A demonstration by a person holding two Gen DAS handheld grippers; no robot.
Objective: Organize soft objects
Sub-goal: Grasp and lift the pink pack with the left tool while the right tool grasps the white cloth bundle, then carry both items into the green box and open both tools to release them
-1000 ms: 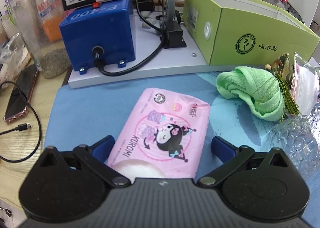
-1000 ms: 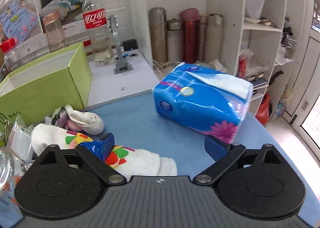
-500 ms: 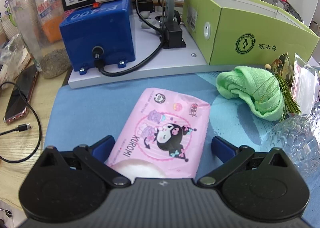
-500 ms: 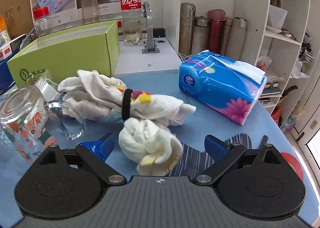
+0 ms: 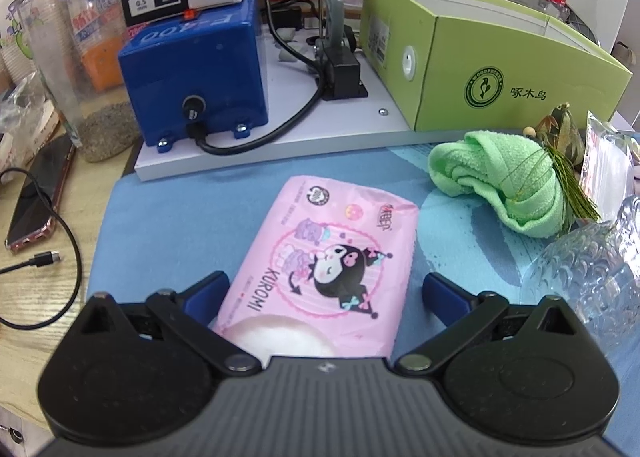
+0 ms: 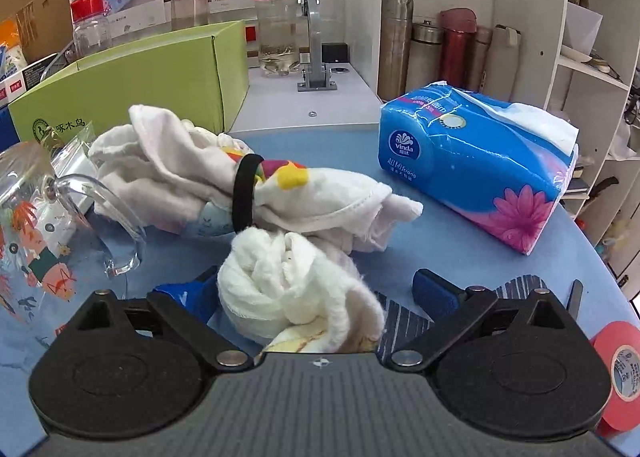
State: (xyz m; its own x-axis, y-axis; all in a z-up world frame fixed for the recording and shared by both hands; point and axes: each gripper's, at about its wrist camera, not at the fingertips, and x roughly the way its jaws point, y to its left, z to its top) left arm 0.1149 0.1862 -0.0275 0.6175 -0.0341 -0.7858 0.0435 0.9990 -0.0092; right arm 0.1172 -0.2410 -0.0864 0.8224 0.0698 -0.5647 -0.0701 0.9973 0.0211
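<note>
Clearly the biggest thing near the work is the green cardboard box (image 5: pixel 480 69), open-topped at the back of the blue mat (image 5: pixel 172 225) and, I judge, the likely bin for the soft goods. In front of the box and to its right lies the blue Vinda tissue pack (image 6: pixel 476 173), its torn top showing white tissue. Nearer the box, a white printed cloth bundle (image 6: pixel 224 181) cinched by a black hair band (image 6: pixel 244 193) touches a clear glass mug (image 6: pixel 44 233) on its side. In front of the box's left end lies the pink Kuromi tissue pack (image 5: pixel 328 261), with the left gripper (image 5: pixel 324 293) spread wide around its near end, one pad close to the wrapper and the other apart from it, so not yet squeezing. The right gripper (image 6: pixel 316 293) is likewise wide, straddling a white rolled towel (image 6: pixel 296 285) in front of the bundle, seemingly lined up for a pinch. A knotted green towel (image 5: pixel 496 185) sits below the box's front wall. Both packs' and the towel's near ends vanish under the gripper bodies, and a striped cloth (image 6: pixel 404 321) is mostly hidden.
</note>
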